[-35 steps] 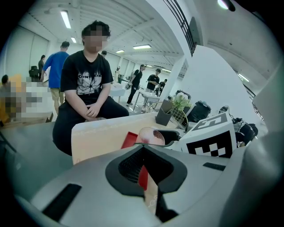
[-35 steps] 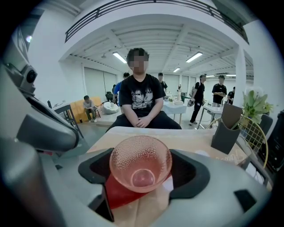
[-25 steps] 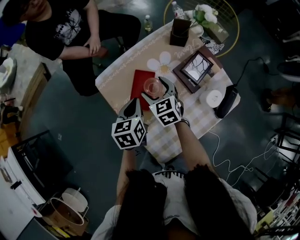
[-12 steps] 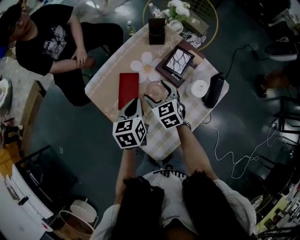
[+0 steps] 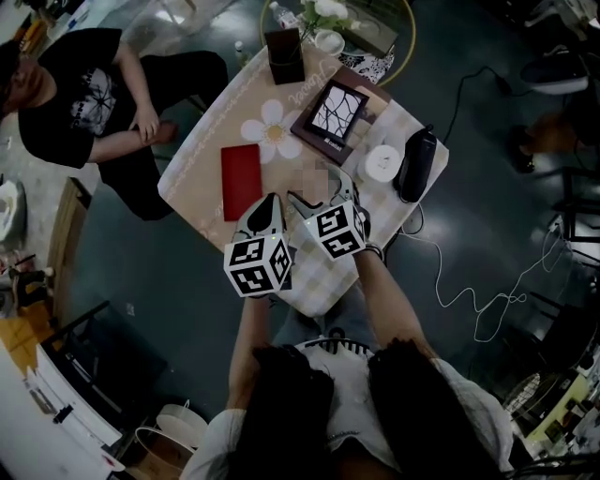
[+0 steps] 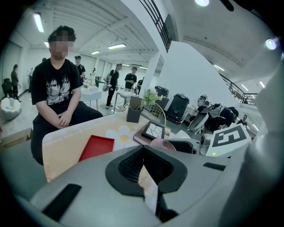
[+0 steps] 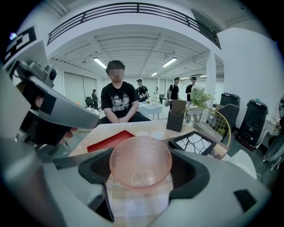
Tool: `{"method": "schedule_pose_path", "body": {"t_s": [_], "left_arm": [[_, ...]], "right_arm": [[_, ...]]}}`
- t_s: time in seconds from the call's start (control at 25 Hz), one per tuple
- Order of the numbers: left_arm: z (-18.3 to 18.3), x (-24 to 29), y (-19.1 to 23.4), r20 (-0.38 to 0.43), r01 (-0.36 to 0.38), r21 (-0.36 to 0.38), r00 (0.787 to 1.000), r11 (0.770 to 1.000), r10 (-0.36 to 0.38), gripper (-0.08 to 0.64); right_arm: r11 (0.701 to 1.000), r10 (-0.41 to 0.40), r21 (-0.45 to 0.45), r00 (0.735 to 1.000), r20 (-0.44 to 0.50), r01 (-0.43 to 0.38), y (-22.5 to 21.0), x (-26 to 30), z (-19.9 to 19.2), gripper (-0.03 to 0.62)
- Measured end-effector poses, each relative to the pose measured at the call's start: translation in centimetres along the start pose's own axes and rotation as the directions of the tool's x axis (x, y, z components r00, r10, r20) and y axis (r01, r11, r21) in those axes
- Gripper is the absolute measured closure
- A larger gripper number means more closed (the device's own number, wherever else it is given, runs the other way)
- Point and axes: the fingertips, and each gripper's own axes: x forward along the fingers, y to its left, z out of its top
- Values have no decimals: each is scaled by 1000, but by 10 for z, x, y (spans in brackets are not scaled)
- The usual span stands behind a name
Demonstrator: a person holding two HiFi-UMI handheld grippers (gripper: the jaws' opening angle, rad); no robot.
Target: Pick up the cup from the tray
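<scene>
A pink dimpled glass cup sits between the jaws of my right gripper, which is shut on it. It hangs above the checked tablecloth, to the right of the flat red tray, which holds nothing. In the head view my right gripper is over the table's near middle and the cup there is blurred. The left gripper view shows the cup just right of my left gripper. The pads meet at the tip with nothing between them. My left gripper hovers near the tray's near end.
A dark framed picture, a white round object and a black cylinder lie behind and to the right of the cup. A dark box and flowers stand at the far end. A person sits at the table's left.
My right gripper has carried the cup away from the tray's right edge, toward the middle of the table. The left gripper has stayed beside it.
</scene>
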Motion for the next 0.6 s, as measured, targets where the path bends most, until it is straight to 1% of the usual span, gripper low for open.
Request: {"method": "schedule_pose_path", "body": {"t_s": [0.2, 0.28, 0.6], "left_arm": [[-2, 3, -6, 8, 8, 12, 1000, 1000, -9, 554], [-3, 5, -8, 6, 11, 20, 1000, 1000, -11, 554], [-8, 9, -13, -8, 22, 36, 1000, 999, -22, 554]], "right_arm": [[1000, 2, 23, 1000, 18, -3, -2, -2, -10, 202], [1000, -2, 16, 1000, 26, 2, -4, -2, -14, 202], [999, -5, 46, 1000, 14, 4, -3, -1, -37, 202]]}}
